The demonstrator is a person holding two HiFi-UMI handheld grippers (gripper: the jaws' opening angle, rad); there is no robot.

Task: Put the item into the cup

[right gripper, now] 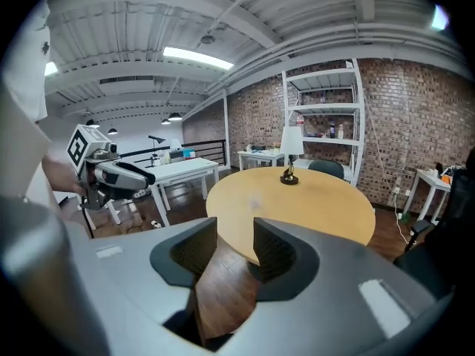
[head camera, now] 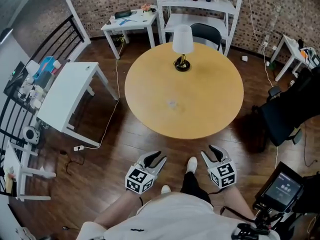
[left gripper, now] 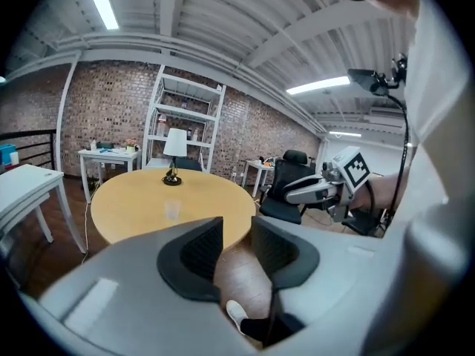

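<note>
A small clear cup (head camera: 172, 104) stands near the middle of the round wooden table (head camera: 220, 109); it is also faint in the left gripper view (left gripper: 172, 211). Apart from the cup and a lamp, I cannot make out any loose item on the table. Both grippers hang close to the person's body, short of the table's near edge. The left gripper (head camera: 157, 159) is open, with only floor showing between its jaws (left gripper: 237, 232). The right gripper (head camera: 212, 151) is also open and holds nothing (right gripper: 236, 236).
A white-shaded lamp (head camera: 182, 46) stands at the table's far side. A white desk (head camera: 65, 96) is to the left, a black chair (head camera: 287, 114) to the right, and a shelf unit (head camera: 197, 4) and a small white table (head camera: 130, 24) behind. Cables run across the wooden floor.
</note>
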